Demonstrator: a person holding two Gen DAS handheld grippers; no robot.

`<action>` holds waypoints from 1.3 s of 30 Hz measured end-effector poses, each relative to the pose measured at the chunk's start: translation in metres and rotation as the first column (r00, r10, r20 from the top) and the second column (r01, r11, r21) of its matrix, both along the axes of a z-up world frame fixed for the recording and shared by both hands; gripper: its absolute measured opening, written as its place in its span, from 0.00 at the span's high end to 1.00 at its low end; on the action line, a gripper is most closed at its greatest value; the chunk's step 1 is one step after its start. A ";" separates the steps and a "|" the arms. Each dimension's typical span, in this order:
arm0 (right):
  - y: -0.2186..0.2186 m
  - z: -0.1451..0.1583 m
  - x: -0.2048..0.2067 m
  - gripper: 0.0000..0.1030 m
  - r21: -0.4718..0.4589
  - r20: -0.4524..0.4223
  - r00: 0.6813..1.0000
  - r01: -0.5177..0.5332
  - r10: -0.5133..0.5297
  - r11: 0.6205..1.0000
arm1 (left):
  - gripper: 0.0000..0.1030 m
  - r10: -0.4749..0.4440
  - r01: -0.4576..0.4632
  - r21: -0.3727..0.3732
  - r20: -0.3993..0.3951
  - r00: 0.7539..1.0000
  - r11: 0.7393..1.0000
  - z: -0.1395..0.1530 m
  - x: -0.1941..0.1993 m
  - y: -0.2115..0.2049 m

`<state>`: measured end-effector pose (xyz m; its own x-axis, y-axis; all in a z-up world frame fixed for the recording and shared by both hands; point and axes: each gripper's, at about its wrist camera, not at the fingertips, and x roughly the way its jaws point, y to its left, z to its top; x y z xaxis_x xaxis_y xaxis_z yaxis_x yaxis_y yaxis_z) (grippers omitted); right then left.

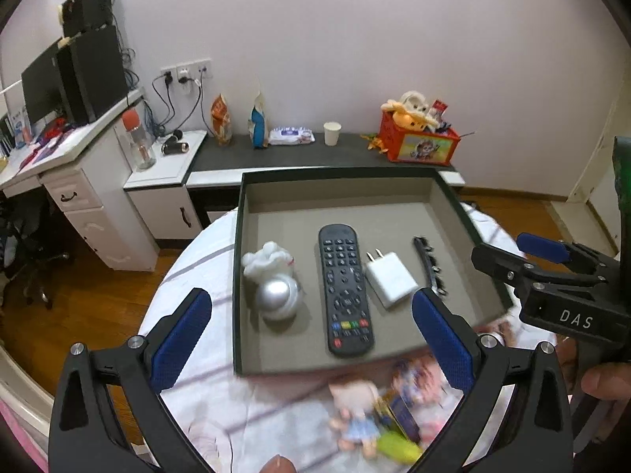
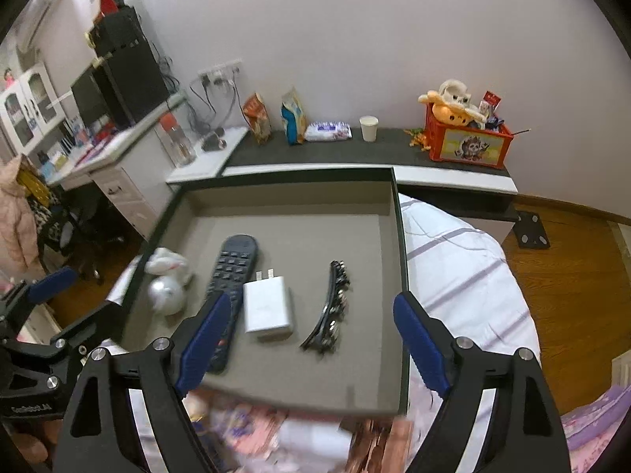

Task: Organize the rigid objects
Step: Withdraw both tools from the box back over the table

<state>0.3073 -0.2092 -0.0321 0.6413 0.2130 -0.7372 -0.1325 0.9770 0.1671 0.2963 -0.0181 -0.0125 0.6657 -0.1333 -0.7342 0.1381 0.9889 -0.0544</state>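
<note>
A dark-rimmed tray (image 1: 238, 276) (image 2: 402, 276) with a grey lining lies on a white bedspread. In it, from left to right, are a silver ball (image 1: 278, 295) (image 2: 165, 293) with a white plush piece (image 1: 268, 262), a black remote (image 1: 345, 287) (image 2: 232, 272), a white charger (image 1: 390, 280) (image 2: 268, 309) and a black hair clip (image 1: 430, 272) (image 2: 333, 311). My left gripper (image 1: 310, 295) (image 2: 75, 303) hovers open above the tray's near left part, holding nothing. My right gripper (image 2: 311, 299) (image 1: 512, 254) is open over the tray's near right part, also with nothing in it.
In front of the tray, a small doll (image 1: 355, 406) and colourful cards lie blurred on the bed. Behind stands a low dark bench with a red toy crate (image 1: 420, 138), a paper cup (image 1: 332, 133) and snack bags. A white desk (image 1: 79, 181) is at the left, on a wooden floor.
</note>
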 end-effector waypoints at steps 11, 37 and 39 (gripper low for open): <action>-0.004 0.037 -0.116 0.16 0.052 0.126 0.992 0.014 -0.021 0.999 | 0.00 0.043 -0.042 -0.013 0.100 0.994 0.999 0.038 -0.107 0.020; -0.019 -0.007 -0.226 0.16 0.031 0.074 0.994 0.075 -0.077 0.997 | 0.00 0.072 -0.069 -0.058 0.061 0.996 0.996 -0.006 -0.206 0.030; -0.016 -0.008 -0.226 0.16 0.025 0.076 0.995 0.062 -0.064 0.998 | 0.00 0.076 -0.072 -0.053 0.060 0.995 0.996 -0.006 -0.205 0.030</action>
<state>0.0813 -0.2252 -0.0397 0.7083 0.1869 -0.6808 -0.0843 0.9798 0.1814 0.0908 0.0122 -0.0185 0.7189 -0.1180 -0.6850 0.0693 0.9927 -0.0983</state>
